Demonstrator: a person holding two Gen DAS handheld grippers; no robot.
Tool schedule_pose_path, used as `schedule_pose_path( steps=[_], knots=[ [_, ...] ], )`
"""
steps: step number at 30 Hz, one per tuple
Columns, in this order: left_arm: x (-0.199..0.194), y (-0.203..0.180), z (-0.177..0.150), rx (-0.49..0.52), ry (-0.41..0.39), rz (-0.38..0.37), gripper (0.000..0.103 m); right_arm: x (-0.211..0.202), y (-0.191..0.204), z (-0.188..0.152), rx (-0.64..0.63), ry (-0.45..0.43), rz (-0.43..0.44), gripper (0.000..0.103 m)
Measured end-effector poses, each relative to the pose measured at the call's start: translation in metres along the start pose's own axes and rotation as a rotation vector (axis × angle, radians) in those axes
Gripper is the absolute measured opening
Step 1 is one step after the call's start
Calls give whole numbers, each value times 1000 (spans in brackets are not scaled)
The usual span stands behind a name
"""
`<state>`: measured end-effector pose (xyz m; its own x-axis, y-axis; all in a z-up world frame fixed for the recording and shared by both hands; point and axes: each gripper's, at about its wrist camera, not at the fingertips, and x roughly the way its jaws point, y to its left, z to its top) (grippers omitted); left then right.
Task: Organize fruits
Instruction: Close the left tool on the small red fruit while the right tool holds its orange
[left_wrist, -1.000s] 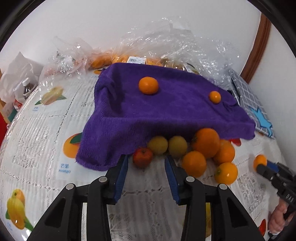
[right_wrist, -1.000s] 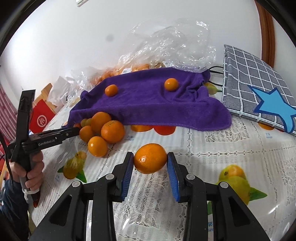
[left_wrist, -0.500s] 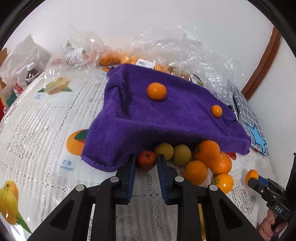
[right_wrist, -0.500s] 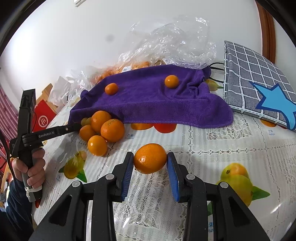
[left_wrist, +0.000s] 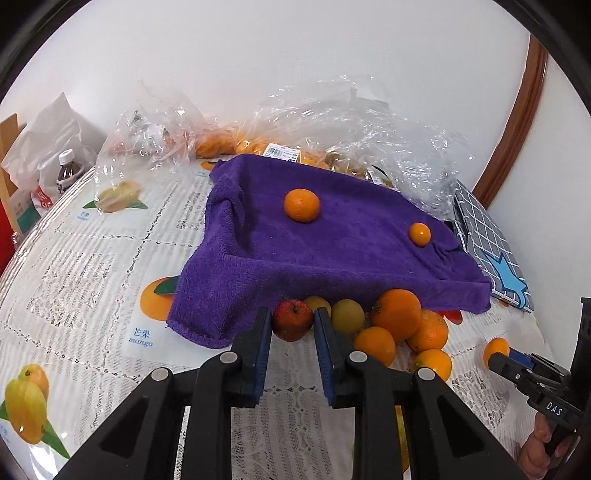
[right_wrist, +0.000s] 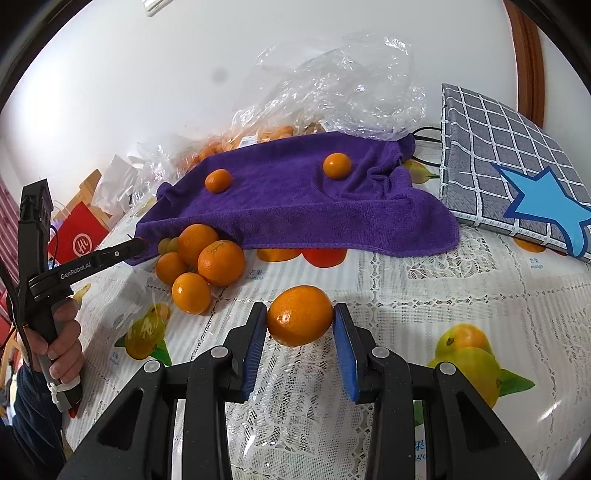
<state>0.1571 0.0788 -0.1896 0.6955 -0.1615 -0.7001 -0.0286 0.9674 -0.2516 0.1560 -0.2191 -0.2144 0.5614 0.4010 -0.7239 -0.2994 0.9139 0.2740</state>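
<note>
Left gripper (left_wrist: 291, 326) clenched on a small red apple (left_wrist: 292, 319), blue pads pressed against both its sides, at the front hem of the purple towel (left_wrist: 332, 258) spread over the middle of the table (left_wrist: 92, 266). Just to the right of the apple, two yellowish fruits (left_wrist: 347, 316) tucked under the towel's hem, then a cluster of oranges (left_wrist: 397, 314) touching one another, partly under that same edge. On top of the towel, well apart, a larger orange (left_wrist: 301, 205) near its middle and a smaller orange (left_wrist: 419, 234) toward its right side. Right gripper (right_wrist: 300, 321) grasping an orange (right_wrist: 300, 315) between its blue pads, above the lace-patterned tablecloth, nearer the front edge of the table than the cluster; whether lifted clear or resting, cannot tell. Crumpled clear plastic bags (left_wrist: 369, 125) with more orange fruit inside along the far edge of the table, behind the towel. Grey checked cushion (right_wrist: 517, 166) with a blue star at the right edge, its corner just beside the towel. Small bottle (left_wrist: 68, 170) and white bag (left_wrist: 48, 136) by the far left corner
</note>
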Motion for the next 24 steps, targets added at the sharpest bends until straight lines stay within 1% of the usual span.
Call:
schedule_pose_path(
  steps=[8,15,18,24],
  knots=[
    [-3,0,-1,0,-18,-8,23,-4,-4,-1,18,-19,17,37],
    [-8,0,0,-2,-40,-14,23,-4,1,1,-1,-20,-8,37],
    [-10,2,1,-15,-48,-14,23,-4,5,3,-20,-22,-25,37],
    [-14,10,3,-58,-68,-27,23,-12,11,14,-40,-48,-15,36]
  ],
)
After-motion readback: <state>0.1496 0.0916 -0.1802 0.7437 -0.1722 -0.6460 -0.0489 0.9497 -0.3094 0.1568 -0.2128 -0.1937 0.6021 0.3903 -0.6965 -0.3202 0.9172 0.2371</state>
